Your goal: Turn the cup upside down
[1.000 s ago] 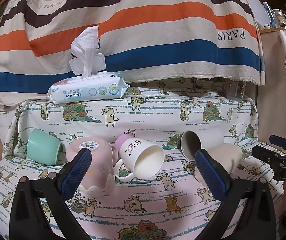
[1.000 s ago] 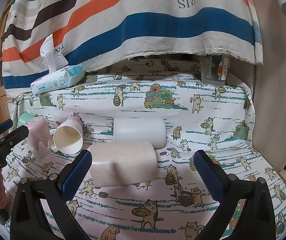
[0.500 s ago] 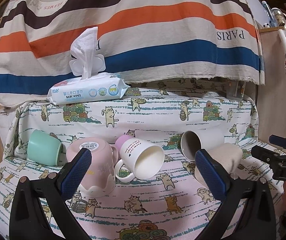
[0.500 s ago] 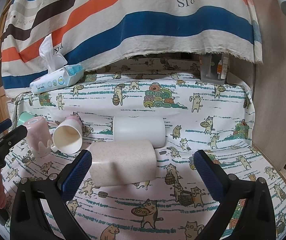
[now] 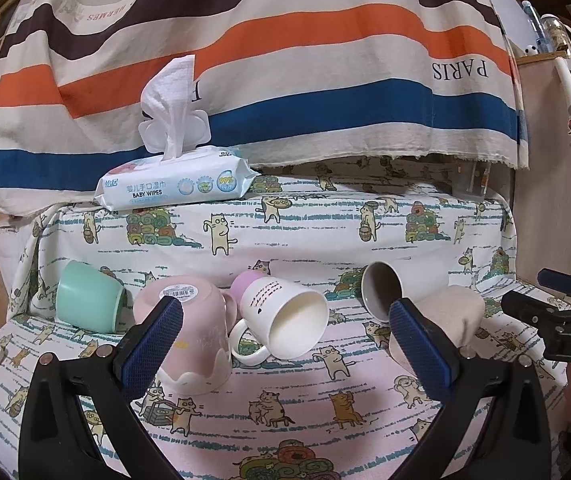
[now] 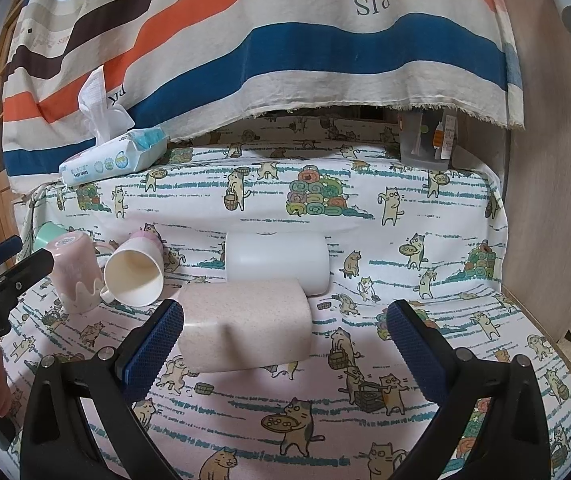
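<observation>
Both grippers hang with fingers spread wide and nothing between them. The left gripper [image 5: 285,344] faces a pink cup [image 5: 189,336] already mouth-down, touching a white mug [image 5: 285,320] on its side. A mint cup [image 5: 85,302] lies toward the left edge of the cat-print cloth [image 6: 425,240]. The right gripper [image 6: 285,344] faces a speckled cup [image 6: 245,326] on its side, apparently touching the white cup [image 6: 277,262] behind. Bare cloth stretches toward the right edge.

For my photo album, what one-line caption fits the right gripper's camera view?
Open right gripper faces a speckled beige cup lying on its side on a cat-print cloth, white cup lying behind.
</observation>
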